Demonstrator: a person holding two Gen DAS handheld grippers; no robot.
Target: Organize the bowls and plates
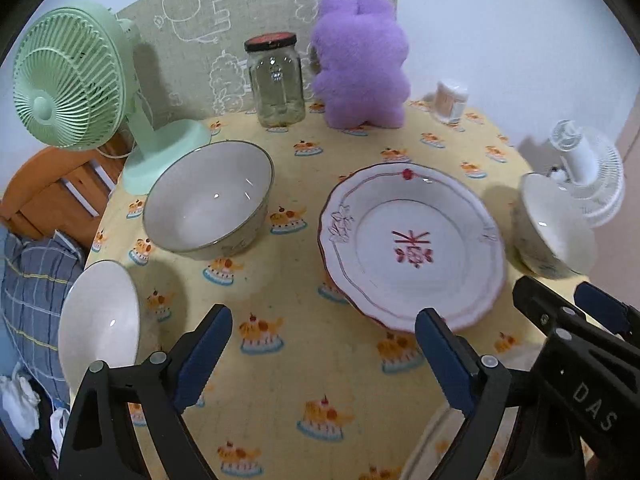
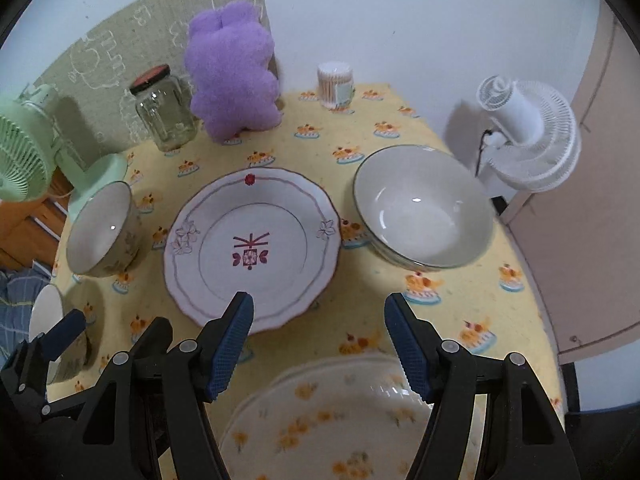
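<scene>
**Dishes unsorted; both grippers empty**

The red-patterned plate (image 2: 252, 248) lies flat, face up, at the middle of the counter (image 2: 460, 320). It is round, so it has no long axis; its red rim flower points toward the purple plush (image 2: 234, 76). Around the plate, all apart from it: a large bowl (image 2: 422, 212) to its right, a beige bowl (image 2: 102, 230) to its left, a white bowl (image 1: 100, 320) beyond that, and a yellow-flowered plate (image 2: 344, 420) nearest the cameras. Judged status: nothing stacked, all sorting remains. The left gripper (image 1: 320, 356) stands wide open; the right gripper (image 2: 320, 344) stands partly open. Neither holds anything.

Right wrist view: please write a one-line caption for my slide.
Open right hand-held gripper above a yellow-flowered plate, facing a white red-patterned scalloped plate between two white bowls on the yellow tablecloth.
</scene>
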